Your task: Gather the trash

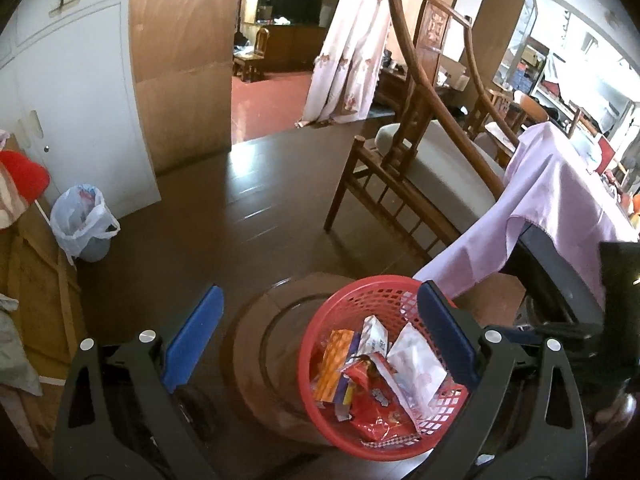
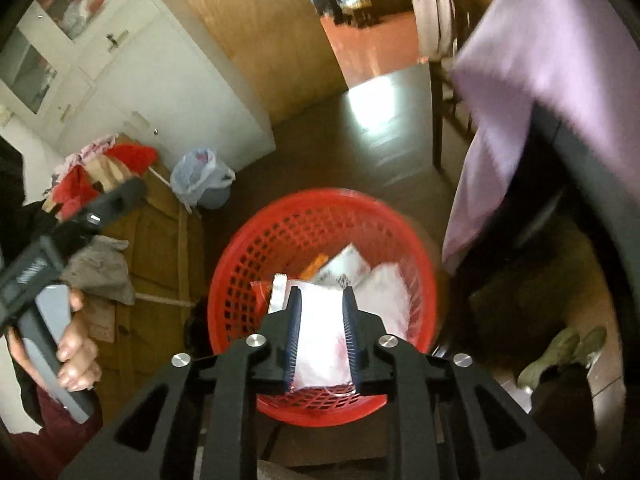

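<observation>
A dark, glossy wood floor (image 1: pixel 256 216) fills the middle of the left wrist view, running back to a doorway and a red-floored room at upper centre. White cabinets (image 1: pixel 76 92) stand at upper left, a brown wooden panel (image 1: pixel 180 60) beside them. A wooden chair (image 1: pixel 416 136) with a pale cushion occupies centre right, a pink floral curtain (image 1: pixel 352 48) hanging behind it. At right, a lilac cloth (image 1: pixel 556 200) drapes over a dark table edge. A small bin lined with a white plastic bag (image 1: pixel 84 220) sits on the floor at left, near a heap of clothes on cardboard.

At lower centre, a red mesh basket (image 1: pixel 352 316) rests on a round brown stool (image 1: pixel 272 344), holding wrappers: an orange packet (image 1: pixel 334 364), a red packet (image 1: pixel 372 392) and white ones.

The left gripper (image 1: pixel 320 336) is spread wide with nothing between its blue pads; the basket lies toward its right finger, which overlaps the rim.

In the right wrist view, the right gripper (image 2: pixel 322 320) hangs directly above the basket (image 2: pixel 256 264), jaws parted narrowly. A white wrapper (image 2: pixel 320 340) lies between the fingers; whether the pads touch it cannot be told. At lower left of that frame, a hand (image 2: pixel 76 352) grasps the other tool's handle. Shoes (image 2: pixel 560 352) show at lower right.
</observation>
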